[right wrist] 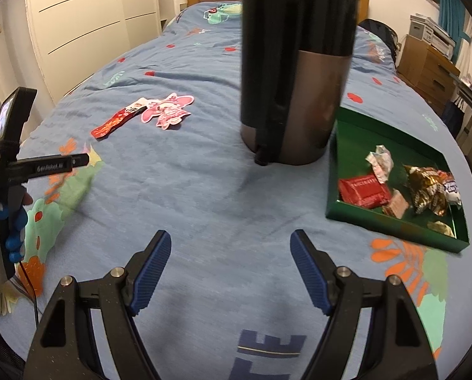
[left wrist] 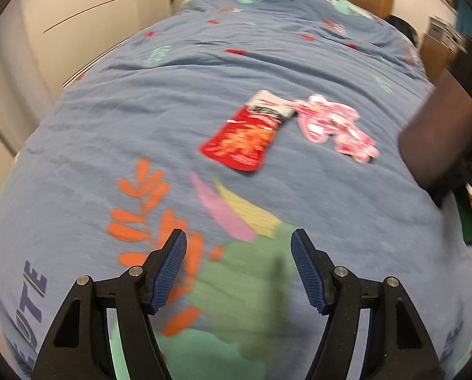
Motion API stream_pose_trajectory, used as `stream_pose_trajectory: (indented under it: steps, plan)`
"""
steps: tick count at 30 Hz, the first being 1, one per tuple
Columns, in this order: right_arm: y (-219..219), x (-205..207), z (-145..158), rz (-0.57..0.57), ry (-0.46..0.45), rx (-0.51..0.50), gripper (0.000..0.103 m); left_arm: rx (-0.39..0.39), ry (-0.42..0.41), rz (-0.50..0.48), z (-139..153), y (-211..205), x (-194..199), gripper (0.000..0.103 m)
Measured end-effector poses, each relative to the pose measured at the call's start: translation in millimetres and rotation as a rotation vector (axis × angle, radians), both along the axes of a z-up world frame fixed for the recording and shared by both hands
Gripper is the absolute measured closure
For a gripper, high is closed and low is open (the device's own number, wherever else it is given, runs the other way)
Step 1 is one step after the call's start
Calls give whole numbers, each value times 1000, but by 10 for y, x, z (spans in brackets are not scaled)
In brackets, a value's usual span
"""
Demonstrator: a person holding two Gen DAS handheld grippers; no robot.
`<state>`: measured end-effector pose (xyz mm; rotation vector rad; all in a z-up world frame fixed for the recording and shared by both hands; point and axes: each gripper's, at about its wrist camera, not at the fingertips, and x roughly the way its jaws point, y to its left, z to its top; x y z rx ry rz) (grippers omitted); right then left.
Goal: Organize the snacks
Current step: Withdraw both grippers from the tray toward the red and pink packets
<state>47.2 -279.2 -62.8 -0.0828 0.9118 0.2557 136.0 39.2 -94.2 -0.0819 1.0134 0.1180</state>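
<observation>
- While both tools hang low over the blue bedspread (right wrist: 204, 196), neither holds anything: the left gripper (left wrist: 238, 245) has its jaws spread wide with only printed fabric between them, and the right gripper (right wrist: 230, 247) is likewise spread and empty.
- Just right of the right gripper, near the bed's edge, sits a green tray (right wrist: 394, 226) already holding several sweets, among them a red wrapped bar (right wrist: 364, 191) and a crumpled gold wrapper (right wrist: 425, 190).
- Beyond the tray's far-left corner stands a tall dark canister (right wrist: 296, 72), upright on the bedspread.
- Farther out lie the two loose snacks: a red packet (left wrist: 247, 137) and, touching its far-right end, a pink packet (left wrist: 334, 125).
- From the left gripper the red packet lies ahead and slightly right, its long axis running from near-left to far-right, so the jaws would probably close across its width.
- My judgement is that the left gripper is the nearer one; from the right gripper both packets lie far to the left, well apart from the tray.
</observation>
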Motion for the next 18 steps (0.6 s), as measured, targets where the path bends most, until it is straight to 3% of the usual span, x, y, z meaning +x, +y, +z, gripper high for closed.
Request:
stream_pose_trajectory:
  steps: [6,18]
  plan:
    - [175,59,-36,31,8,-3,0,19,3,54,-62,325,107,40]
    - [585,267,-71,100,14,-24,0,21,-9,53,-116,660,245,40]
